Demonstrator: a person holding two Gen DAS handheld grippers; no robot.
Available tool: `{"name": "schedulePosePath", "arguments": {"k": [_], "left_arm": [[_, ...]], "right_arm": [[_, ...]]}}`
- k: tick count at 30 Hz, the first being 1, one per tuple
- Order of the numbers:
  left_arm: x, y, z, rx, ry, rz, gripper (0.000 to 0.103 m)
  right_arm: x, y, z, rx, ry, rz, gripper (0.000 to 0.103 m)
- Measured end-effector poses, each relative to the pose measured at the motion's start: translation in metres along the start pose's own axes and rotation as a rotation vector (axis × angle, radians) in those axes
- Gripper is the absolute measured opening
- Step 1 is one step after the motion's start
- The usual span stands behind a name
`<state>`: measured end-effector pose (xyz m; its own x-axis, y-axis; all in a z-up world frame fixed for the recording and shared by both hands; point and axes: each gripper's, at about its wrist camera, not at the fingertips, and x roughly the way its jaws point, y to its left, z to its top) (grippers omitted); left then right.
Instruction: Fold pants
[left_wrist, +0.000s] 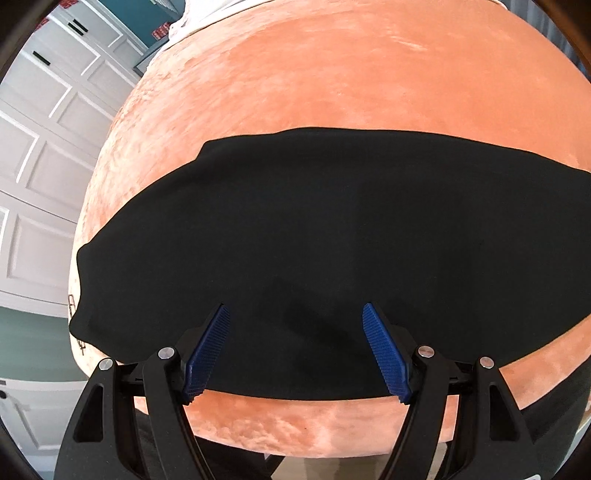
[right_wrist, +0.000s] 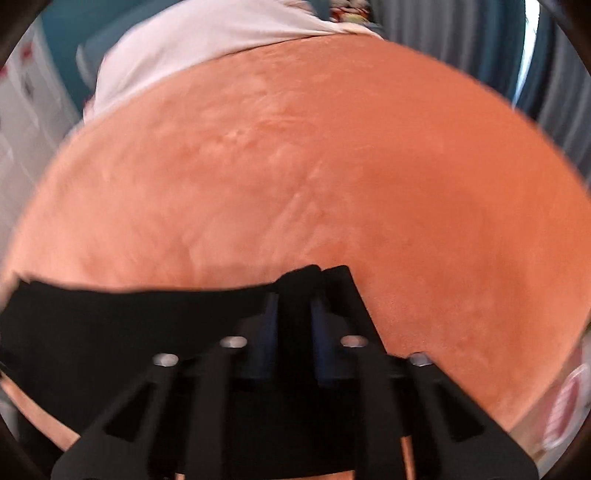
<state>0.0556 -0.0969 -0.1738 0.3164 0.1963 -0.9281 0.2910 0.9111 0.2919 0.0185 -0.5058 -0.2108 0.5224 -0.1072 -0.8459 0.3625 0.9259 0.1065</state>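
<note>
While its blue pads (left_wrist: 384, 354) stand wide apart with nothing pinched between them, the left gripper (left_wrist: 295, 314) hangs over the near part of the black pants (left_wrist: 314, 229), pointing steeply down. From this view the pants spread as a broad dark band across the orange plush cover (left_wrist: 351, 74), running from about 8 o'clock, where a rounded end lies near the cover's edge, toward 3 o'clock, where the cloth leaves the picture. White panelled cabinet doors (left_wrist: 44, 155) fill the side from 9 to 11 o'clock, and a pale sheet (left_wrist: 192, 26) shows at 12 o'clock beyond the cover.

The right gripper (right_wrist: 295, 295) has its jaws drawn together, clamped on a corner of the pants (right_wrist: 129, 325), a black fold peeking above the fingertips. In this blurred view the cloth stretches away toward 9 o'clock, and bare orange cover (right_wrist: 332, 166) spreads from 10 to 3 o'clock. White bedding (right_wrist: 192, 40) lies at 12 o'clock.
</note>
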Motion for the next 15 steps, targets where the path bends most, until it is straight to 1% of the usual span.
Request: {"name": "schedulePosePath", "arguments": {"k": [1,3,4,5,6,7,8,9,10,12,13,15], "left_arm": [[0.002,0.001,0.001,-0.005,0.003,0.004,0.072],[0.007,0.003,0.002,-0.016,0.013,0.007,0.072],[0.01,0.003,0.003,-0.02,0.02,0.005,0.073],[0.017,0.002,0.004,-0.024,0.033,-0.004,0.075],[0.021,0.001,0.003,-0.026,0.041,-0.012,0.077],[0.026,0.0,0.003,-0.032,0.048,-0.017,0.077],[0.029,0.001,0.003,-0.037,0.047,-0.017,0.078],[0.029,0.002,0.002,-0.043,0.036,-0.015,0.081],[0.028,0.004,0.002,-0.048,0.026,-0.016,0.081],[0.025,0.01,-0.001,-0.067,0.014,-0.046,0.081],[0.024,0.015,-0.002,-0.076,0.011,-0.053,0.081],[0.023,0.029,-0.006,-0.106,0.003,-0.059,0.081]], "right_arm": [[-0.011,0.002,0.001,-0.01,-0.018,0.002,0.009],[-0.041,0.002,0.004,-0.032,-0.102,-0.037,0.008],[-0.055,-0.005,0.009,-0.021,-0.147,-0.06,0.009],[-0.053,-0.015,0.011,-0.005,-0.151,-0.073,0.009],[-0.038,-0.027,0.011,0.013,-0.104,-0.09,0.01],[-0.006,-0.041,0.004,0.033,-0.002,-0.112,0.012],[0.017,-0.05,-0.005,0.049,0.064,-0.099,0.012],[0.021,-0.053,-0.008,0.059,0.058,-0.084,0.017],[0.012,-0.054,-0.007,0.074,0.025,-0.086,0.028],[-0.013,-0.056,-0.001,0.149,-0.017,-0.094,0.039],[-0.025,-0.057,-0.001,0.174,-0.04,-0.114,0.039],[-0.061,-0.048,0.001,0.207,-0.122,-0.156,0.04]]}}
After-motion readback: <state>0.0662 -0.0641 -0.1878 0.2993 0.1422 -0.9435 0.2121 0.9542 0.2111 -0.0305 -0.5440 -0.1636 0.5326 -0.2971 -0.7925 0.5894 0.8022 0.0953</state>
